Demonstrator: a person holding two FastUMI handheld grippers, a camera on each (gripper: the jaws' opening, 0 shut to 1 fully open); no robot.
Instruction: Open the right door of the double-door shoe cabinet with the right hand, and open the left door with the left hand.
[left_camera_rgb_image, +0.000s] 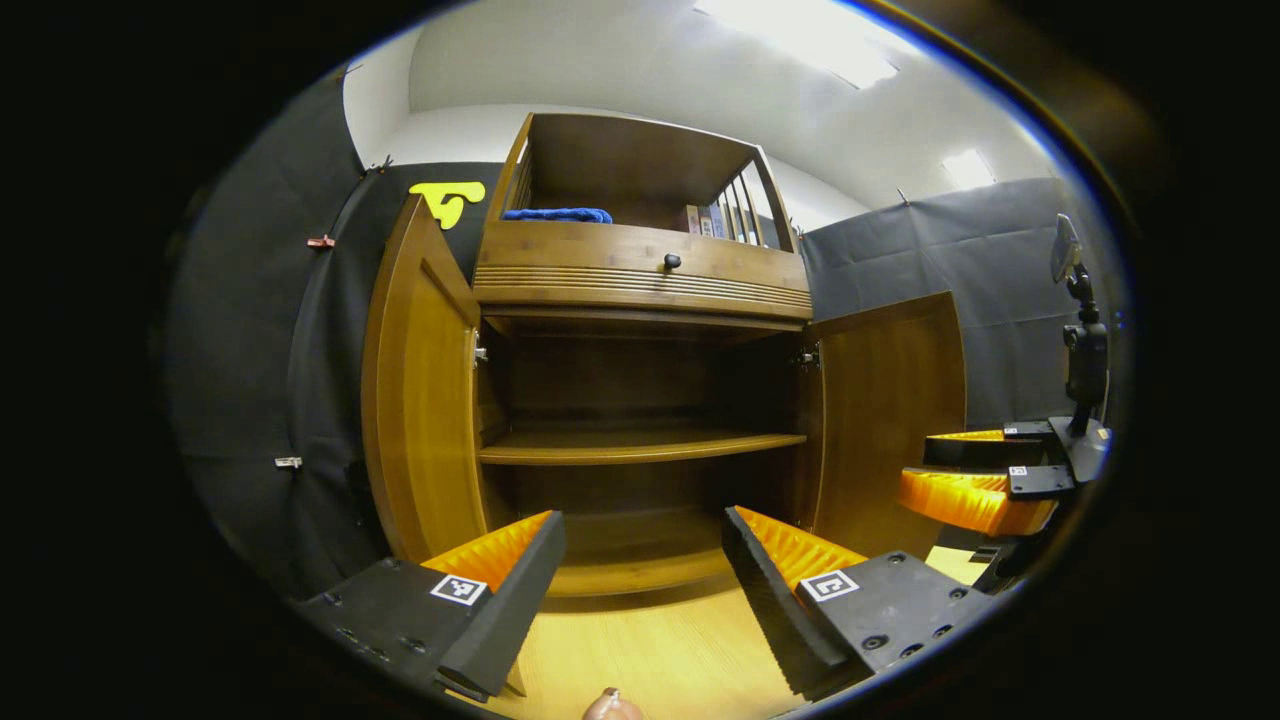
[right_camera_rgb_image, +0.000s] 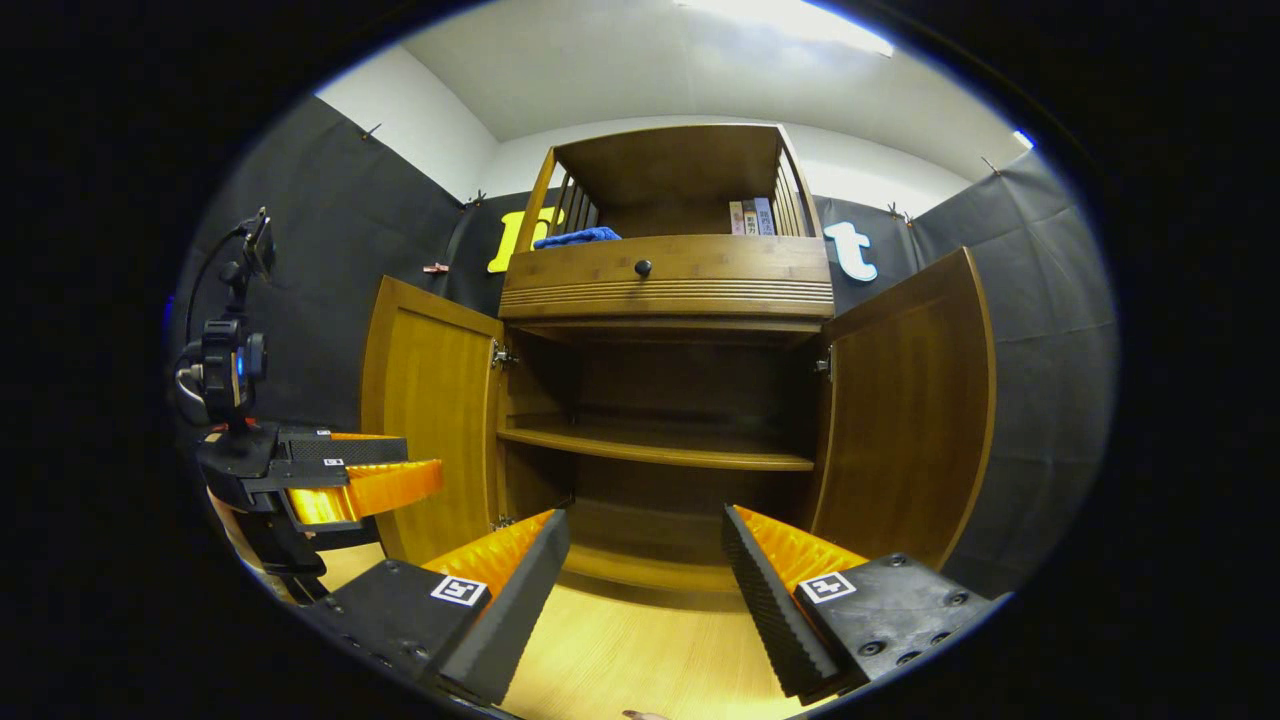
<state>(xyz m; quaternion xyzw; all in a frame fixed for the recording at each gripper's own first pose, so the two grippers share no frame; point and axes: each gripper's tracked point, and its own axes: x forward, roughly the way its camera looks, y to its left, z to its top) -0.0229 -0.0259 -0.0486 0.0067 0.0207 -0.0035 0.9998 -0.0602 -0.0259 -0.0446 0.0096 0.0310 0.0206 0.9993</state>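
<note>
Both brown wooden doors of the double-door shoe cabinet (left_camera_rgb_image: 640, 400) stand swung wide at centre frame: the left door (left_camera_rgb_image: 415, 390) at middle left, the right door (left_camera_rgb_image: 885, 420) at middle right, baring a wooden inner shelf (left_camera_rgb_image: 640, 445). At the bottom of the left gripper view the left gripper (left_camera_rgb_image: 640, 590) spreads its orange-and-black fingers wide, gripping nothing. At the bottom of the right gripper view the right gripper (right_camera_rgb_image: 645, 590) is equally wide and empty. A blue cloth (right_camera_rgb_image: 577, 237) lies in the upper compartment.

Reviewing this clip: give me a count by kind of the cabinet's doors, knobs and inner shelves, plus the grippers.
Open brown wooden doors: 2, left door and right door
Round black drawer knob: 1
Wooden inner shelf: 1
Orange-and-black two-finger grippers: 2, left gripper and right gripper, both open
Total: 6
</note>
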